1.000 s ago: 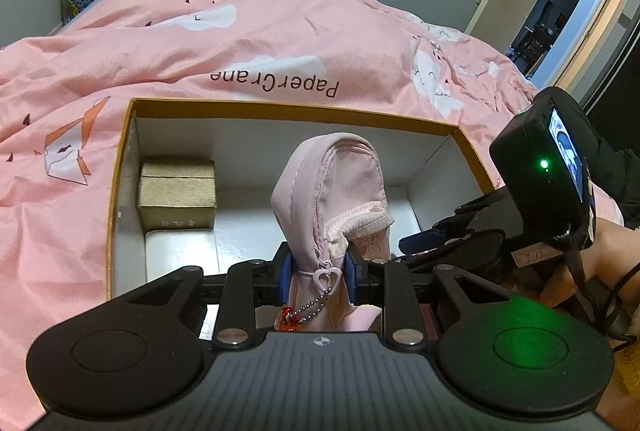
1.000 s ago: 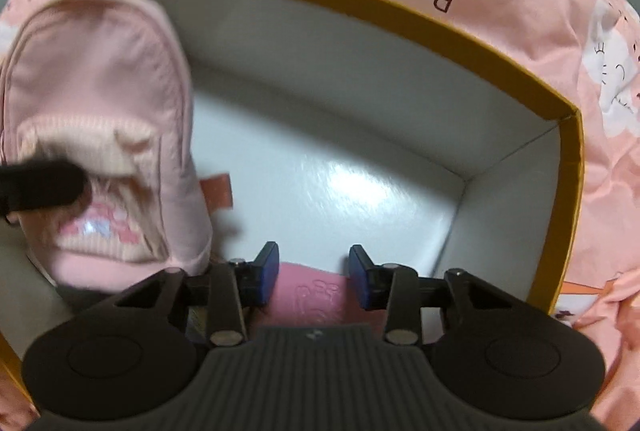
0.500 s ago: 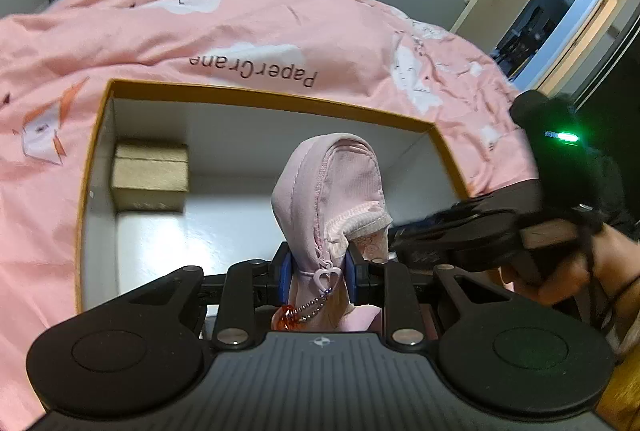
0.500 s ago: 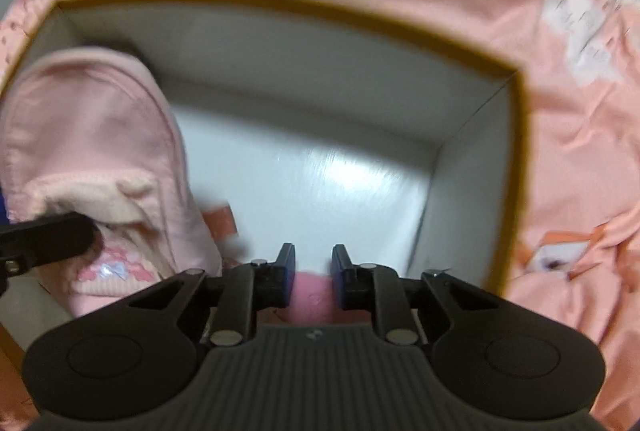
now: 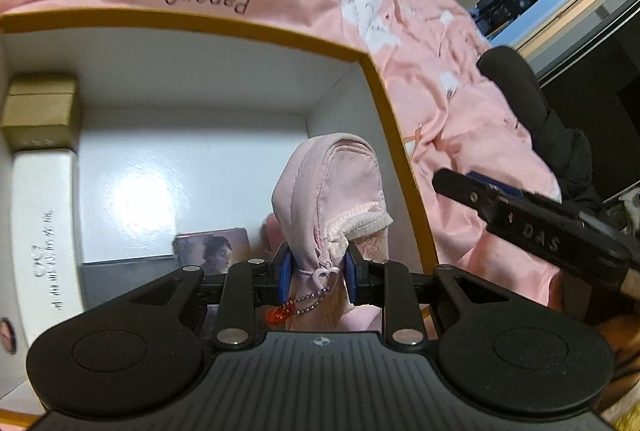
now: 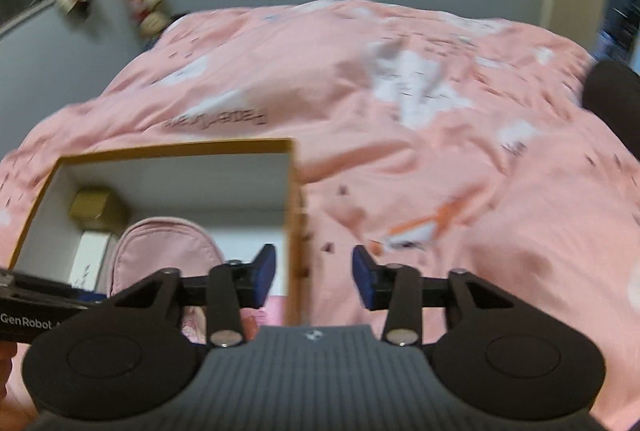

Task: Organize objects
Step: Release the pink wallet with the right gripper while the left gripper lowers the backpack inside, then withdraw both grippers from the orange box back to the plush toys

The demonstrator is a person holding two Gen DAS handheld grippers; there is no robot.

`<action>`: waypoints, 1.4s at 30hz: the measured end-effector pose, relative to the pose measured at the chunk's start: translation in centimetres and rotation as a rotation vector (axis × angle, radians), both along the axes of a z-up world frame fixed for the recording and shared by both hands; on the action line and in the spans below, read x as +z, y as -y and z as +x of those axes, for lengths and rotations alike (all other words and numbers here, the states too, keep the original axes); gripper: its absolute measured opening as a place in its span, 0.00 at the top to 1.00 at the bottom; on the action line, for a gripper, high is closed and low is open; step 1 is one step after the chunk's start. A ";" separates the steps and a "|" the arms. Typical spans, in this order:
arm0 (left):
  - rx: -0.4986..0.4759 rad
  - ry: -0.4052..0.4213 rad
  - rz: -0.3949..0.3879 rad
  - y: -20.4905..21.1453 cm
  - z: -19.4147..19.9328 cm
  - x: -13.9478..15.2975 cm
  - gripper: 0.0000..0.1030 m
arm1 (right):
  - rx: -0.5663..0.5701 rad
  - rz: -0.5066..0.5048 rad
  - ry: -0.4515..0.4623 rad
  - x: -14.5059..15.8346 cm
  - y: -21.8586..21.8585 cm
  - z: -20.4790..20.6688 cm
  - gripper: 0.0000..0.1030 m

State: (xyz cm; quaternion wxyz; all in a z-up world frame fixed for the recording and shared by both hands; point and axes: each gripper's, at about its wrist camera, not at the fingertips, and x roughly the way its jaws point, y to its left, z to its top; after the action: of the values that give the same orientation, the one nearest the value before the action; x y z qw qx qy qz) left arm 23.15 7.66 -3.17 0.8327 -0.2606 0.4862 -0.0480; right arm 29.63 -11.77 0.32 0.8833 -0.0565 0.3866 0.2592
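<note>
The small pink backpack point(image 5: 332, 199) looked light and soft, likely to sag and fold unless held low by its seamed zip edge, which is where the left gripper point(image 5: 317, 273) had it pinched between blue pads. It was pale pink cloth with a ribbed front pocket, a heart zip pull and a bead chain with a red charm. It stood upright in the near right corner of the white box point(image 5: 380, 99), close to the right wall. A gold carton point(image 5: 40, 115) sat far left, a photo card point(image 5: 212, 251) near. The right gripper point(image 6: 314, 277) hung wide apart, holding nothing, above the box's right wall and the pink duvet point(image 6: 440, 159).
</note>
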 end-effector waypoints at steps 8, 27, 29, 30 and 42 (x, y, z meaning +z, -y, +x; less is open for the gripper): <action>-0.016 -0.116 0.014 1.4 2.5 -2.4 0.72 | 0.000 0.079 -0.051 -1.8 1.5 -0.7 0.47; 0.005 -0.127 0.290 4.5 2.6 -2.6 0.46 | 0.015 0.089 0.007 -0.9 3.0 -2.8 0.35; 0.028 -0.082 0.322 4.9 2.1 -1.4 0.46 | 0.014 0.092 0.028 -0.3 3.3 -3.4 0.29; 0.032 -0.052 0.327 4.9 1.5 -0.6 0.46 | 0.015 0.091 0.040 0.0 3.5 -3.7 0.27; 0.047 0.337 0.400 6.1 -7.4 9.4 0.46 | 0.065 0.151 0.165 3.3 5.5 -9.6 0.11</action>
State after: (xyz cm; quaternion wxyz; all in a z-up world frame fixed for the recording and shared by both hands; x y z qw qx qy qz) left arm 15.79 1.57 6.28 0.9377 -0.0905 0.3345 0.0257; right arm 19.98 -17.23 3.60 0.9049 -0.0237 0.2899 0.3106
